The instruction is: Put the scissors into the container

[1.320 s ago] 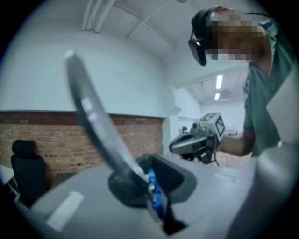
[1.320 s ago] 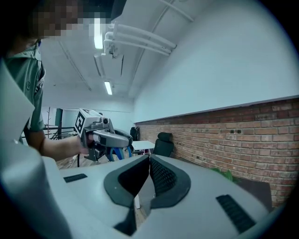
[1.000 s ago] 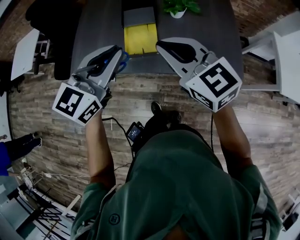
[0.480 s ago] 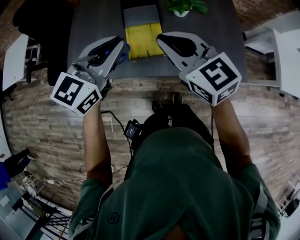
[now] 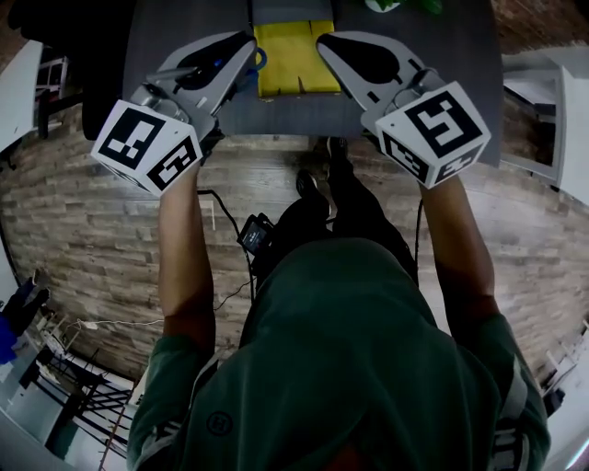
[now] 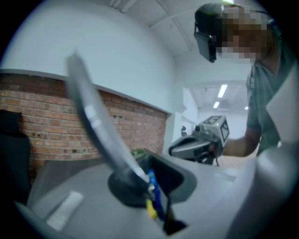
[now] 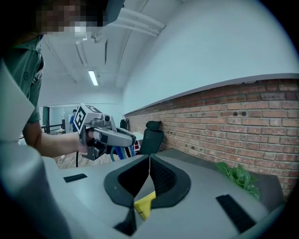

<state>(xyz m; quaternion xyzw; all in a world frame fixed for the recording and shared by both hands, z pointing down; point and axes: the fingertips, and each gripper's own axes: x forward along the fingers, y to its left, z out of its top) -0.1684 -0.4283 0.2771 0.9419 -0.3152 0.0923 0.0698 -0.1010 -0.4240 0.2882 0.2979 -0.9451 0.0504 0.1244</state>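
- Both forearms are stretched forward from the body, roughly parallel and bare from the elbow, with one tool in each hand over the near edge of the dark surface (image 5: 451,55).
- Left tool (image 5: 237,55) (image 6: 150,181): it points forward and to the right, with its marker cube (image 5: 147,147) nearest the wrist. The jaws are nearly together and clamped on the scissors (image 5: 255,63) (image 6: 96,119).
- Scissors: the left gripper view shows the silver blades rising up and to the left out of the jaws, tilted. The blue handle sits at the jaw line. In the head view the blue handle loop shows at the tool's tip, just beside the left edge of the container (image 5: 293,57). It is held clear of the container, not inside it.
- Right tool (image 5: 333,51) (image 7: 149,164): it points forward and to the left, mirroring the other. The jaw tips meet and nothing is held between them. Only the yellow of the container (image 7: 145,203) shows through the gap beneath.
- Container: a yellow tray lying on the surface between the two tool tips.
- The right gripper view shows the left tool (image 7: 106,138) held level, with the blue handle loops hanging beneath it.
- A potted plant (image 5: 405,5) (image 7: 240,177) stands at the far side of the surface, right of the container.
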